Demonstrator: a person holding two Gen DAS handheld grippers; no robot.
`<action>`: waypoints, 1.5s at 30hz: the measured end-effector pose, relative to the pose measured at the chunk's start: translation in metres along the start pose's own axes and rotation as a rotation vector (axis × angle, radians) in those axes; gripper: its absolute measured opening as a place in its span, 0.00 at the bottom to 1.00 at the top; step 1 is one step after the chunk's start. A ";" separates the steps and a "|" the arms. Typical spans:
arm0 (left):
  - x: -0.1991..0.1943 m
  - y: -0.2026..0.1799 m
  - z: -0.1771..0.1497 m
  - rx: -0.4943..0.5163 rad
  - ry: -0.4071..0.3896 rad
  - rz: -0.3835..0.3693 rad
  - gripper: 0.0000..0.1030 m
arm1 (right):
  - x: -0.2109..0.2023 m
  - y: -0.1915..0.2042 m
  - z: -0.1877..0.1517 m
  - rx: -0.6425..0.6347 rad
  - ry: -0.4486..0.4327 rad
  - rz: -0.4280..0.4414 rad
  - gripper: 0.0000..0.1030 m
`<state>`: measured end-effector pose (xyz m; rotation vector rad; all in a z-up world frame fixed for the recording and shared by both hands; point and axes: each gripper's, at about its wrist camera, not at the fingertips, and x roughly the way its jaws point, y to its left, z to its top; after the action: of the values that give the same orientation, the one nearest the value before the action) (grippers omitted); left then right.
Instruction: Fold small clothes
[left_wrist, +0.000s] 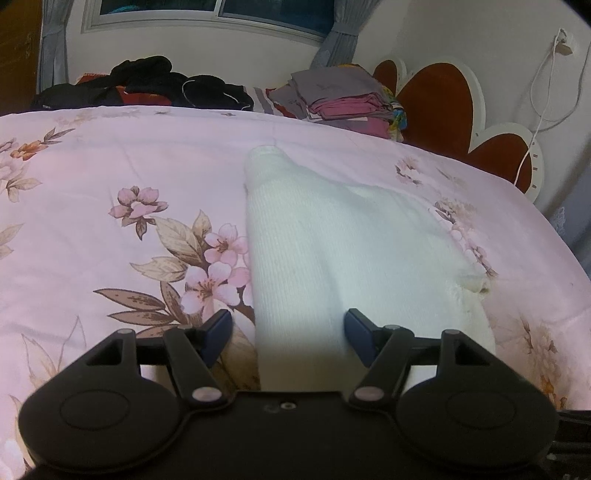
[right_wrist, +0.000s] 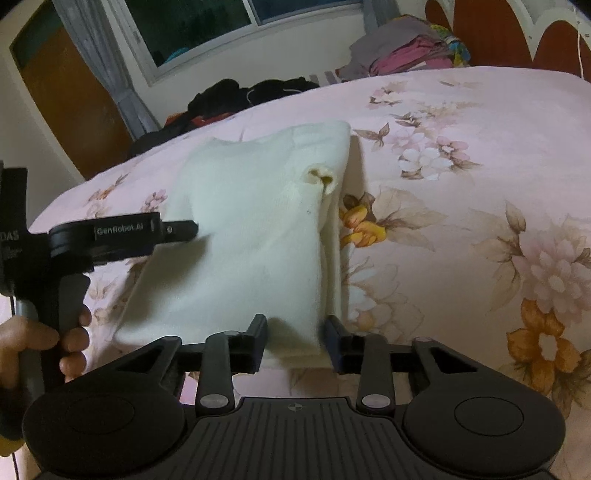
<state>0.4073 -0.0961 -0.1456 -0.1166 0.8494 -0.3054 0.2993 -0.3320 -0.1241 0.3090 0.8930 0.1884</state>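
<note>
A white knit garment (left_wrist: 332, 240) lies folded on the pink floral bedsheet (left_wrist: 110, 166), a sleeve-like strip running away from me. My left gripper (left_wrist: 288, 325) stands open over its near edge, one finger on either side of the strip, pads off the cloth. In the right wrist view the garment (right_wrist: 251, 229) is a folded block with a small hole on top. My right gripper (right_wrist: 295, 336) is nearly closed, and the near right corner of the fold fills the gap between its fingers. The left gripper (right_wrist: 184, 229) shows side-on at the garment's left edge, held by a hand (right_wrist: 55, 343).
A stack of folded grey and pink clothes (left_wrist: 343, 99) and a heap of black clothes (left_wrist: 155, 81) sit at the bed's far side under a window. A brown and white headboard (left_wrist: 436, 107) and a hanging white cable (left_wrist: 535, 122) are at the right.
</note>
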 end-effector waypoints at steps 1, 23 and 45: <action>0.000 0.000 0.000 0.000 0.001 0.001 0.66 | 0.000 0.000 0.000 -0.004 0.004 -0.003 0.12; 0.007 -0.001 0.033 -0.045 0.000 0.007 0.67 | -0.014 0.000 0.071 -0.038 -0.177 0.005 0.41; 0.056 0.012 0.061 -0.083 0.018 0.040 0.78 | 0.099 0.001 0.138 -0.164 -0.208 -0.124 0.40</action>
<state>0.4907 -0.1038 -0.1484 -0.1741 0.8812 -0.2337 0.4683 -0.3286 -0.1155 0.1175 0.6837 0.1109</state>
